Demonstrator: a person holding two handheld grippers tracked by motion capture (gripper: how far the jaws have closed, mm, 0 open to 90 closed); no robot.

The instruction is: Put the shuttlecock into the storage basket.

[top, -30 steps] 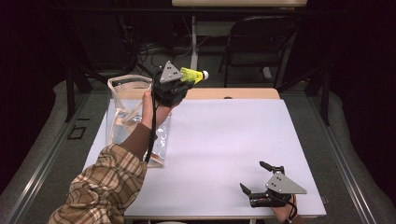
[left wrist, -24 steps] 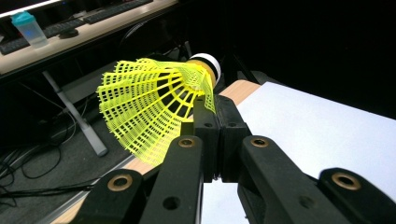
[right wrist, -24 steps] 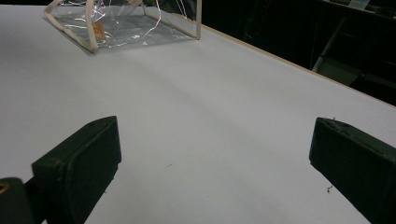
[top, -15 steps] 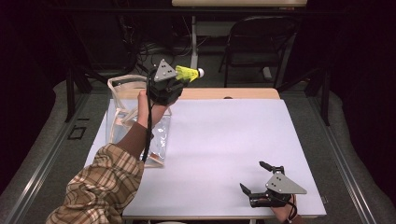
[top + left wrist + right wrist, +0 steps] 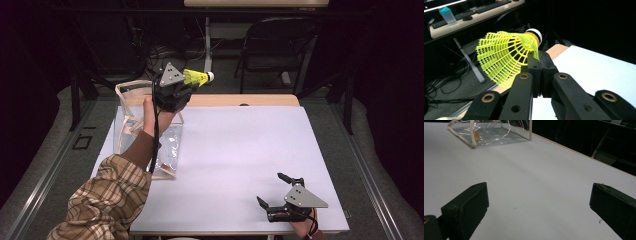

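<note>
So far the left gripper (image 5: 186, 86) clamps the yellow shuttlecock (image 5: 196, 78) aloft — the clear bag (image 5: 131, 107) waits — the right gripper (image 5: 280, 195) lies slack.

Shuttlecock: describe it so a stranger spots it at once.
Start at the white table, then go to its far left corner, where the left gripper is raised beside a clear bag. The shuttlecock is pinched in its jaws: neon yellow mesh skirt, white-banded cork tip.
</note>
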